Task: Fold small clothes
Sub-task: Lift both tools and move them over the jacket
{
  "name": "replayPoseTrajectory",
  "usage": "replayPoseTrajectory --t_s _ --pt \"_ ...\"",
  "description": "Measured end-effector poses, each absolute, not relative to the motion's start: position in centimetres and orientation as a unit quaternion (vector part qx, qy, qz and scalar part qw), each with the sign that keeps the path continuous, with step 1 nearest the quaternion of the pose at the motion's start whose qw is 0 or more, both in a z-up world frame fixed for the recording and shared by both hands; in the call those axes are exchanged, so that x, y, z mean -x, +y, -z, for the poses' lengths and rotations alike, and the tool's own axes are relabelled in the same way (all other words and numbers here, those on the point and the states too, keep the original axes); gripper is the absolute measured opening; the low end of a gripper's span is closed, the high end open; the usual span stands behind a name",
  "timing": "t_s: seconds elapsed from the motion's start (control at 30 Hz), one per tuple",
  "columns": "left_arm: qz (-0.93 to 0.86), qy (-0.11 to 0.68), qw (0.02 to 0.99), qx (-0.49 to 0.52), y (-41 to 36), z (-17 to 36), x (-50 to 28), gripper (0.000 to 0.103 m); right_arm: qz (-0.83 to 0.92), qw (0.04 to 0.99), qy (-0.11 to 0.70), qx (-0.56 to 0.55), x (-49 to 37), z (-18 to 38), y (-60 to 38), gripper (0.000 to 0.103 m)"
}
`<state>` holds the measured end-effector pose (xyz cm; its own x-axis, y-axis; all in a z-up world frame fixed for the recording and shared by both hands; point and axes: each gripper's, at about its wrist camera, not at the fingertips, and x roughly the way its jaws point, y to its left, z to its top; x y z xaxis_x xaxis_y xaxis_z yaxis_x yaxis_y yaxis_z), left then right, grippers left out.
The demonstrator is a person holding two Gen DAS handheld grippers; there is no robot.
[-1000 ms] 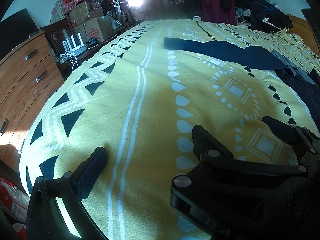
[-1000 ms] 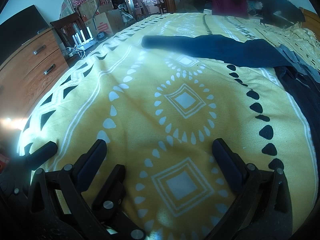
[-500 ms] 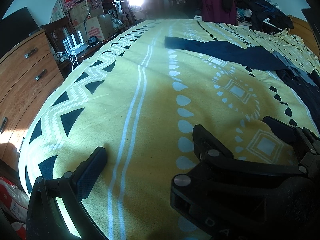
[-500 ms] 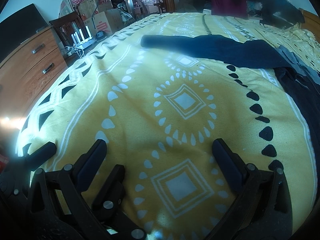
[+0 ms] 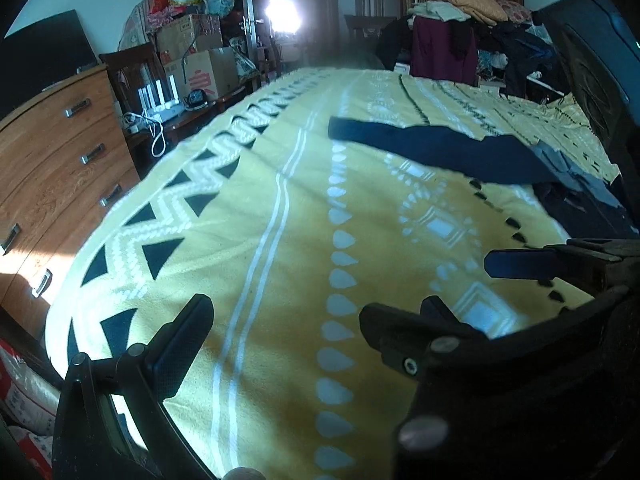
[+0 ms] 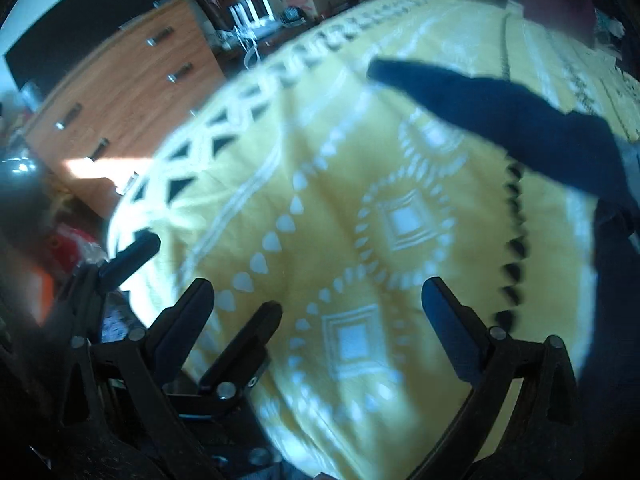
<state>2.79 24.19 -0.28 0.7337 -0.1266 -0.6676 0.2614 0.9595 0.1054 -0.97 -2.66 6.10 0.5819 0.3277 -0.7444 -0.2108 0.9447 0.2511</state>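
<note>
A dark navy garment [image 5: 440, 148] lies stretched across the yellow patterned bedspread [image 5: 260, 208], far ahead of both grippers. It also shows in the blurred right wrist view [image 6: 500, 112]. A grey piece [image 5: 568, 168] and more dark cloth [image 5: 580, 208] lie at its right end. My left gripper [image 5: 286, 316] is open and holds nothing, low over the bedspread near the foot of the bed. My right gripper [image 6: 318, 296] is open and holds nothing too. It sits just right of the left one, and its blue-padded fingers [image 5: 520, 264] show there.
A wooden dresser [image 5: 60, 168] stands left of the bed, with a chair, cables and cardboard boxes [image 5: 200, 60] behind it. Piled clothes [image 5: 460, 20] fill the far end. A dark headboard [image 5: 592, 80] rises at the right. The bed's left edge [image 6: 132, 184] drops off close by.
Both views have tilted up, showing more of the room. The right wrist view has swung left and gone blurred. The grippers stay open and the garments have not moved.
</note>
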Motion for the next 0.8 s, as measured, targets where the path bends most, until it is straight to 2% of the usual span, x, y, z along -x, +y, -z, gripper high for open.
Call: replayPoseTrajectory --t_s 0.13,0.23,0.33,0.5,0.8 --pt "0.118 0.299 0.946 -0.038 22.4 -5.4 0.7 0.103 -0.155 0.916 0.369 -0.033 4.0 -12.5 -7.7 0.103" --pt "0.123 0.22 0.968 -0.009 20.7 -10.1 3.5 0.103 -0.118 0.936 0.332 0.001 4.9 -16.1 -11.3 0.103" --pt "0.169 0.162 0.972 0.0 17.3 -14.5 5.8 0.103 -0.094 0.944 0.315 -0.016 6.5 -18.9 -16.1 0.103" --pt "0.236 0.106 0.966 0.015 10.8 -21.8 9.0 0.103 0.002 0.966 0.256 0.033 11.1 -22.9 -23.4 0.103" --pt "0.325 0.006 0.942 0.079 1.4 -35.5 14.9 0.103 0.09 0.982 0.164 0.034 18.9 -30.0 -34.9 0.103"
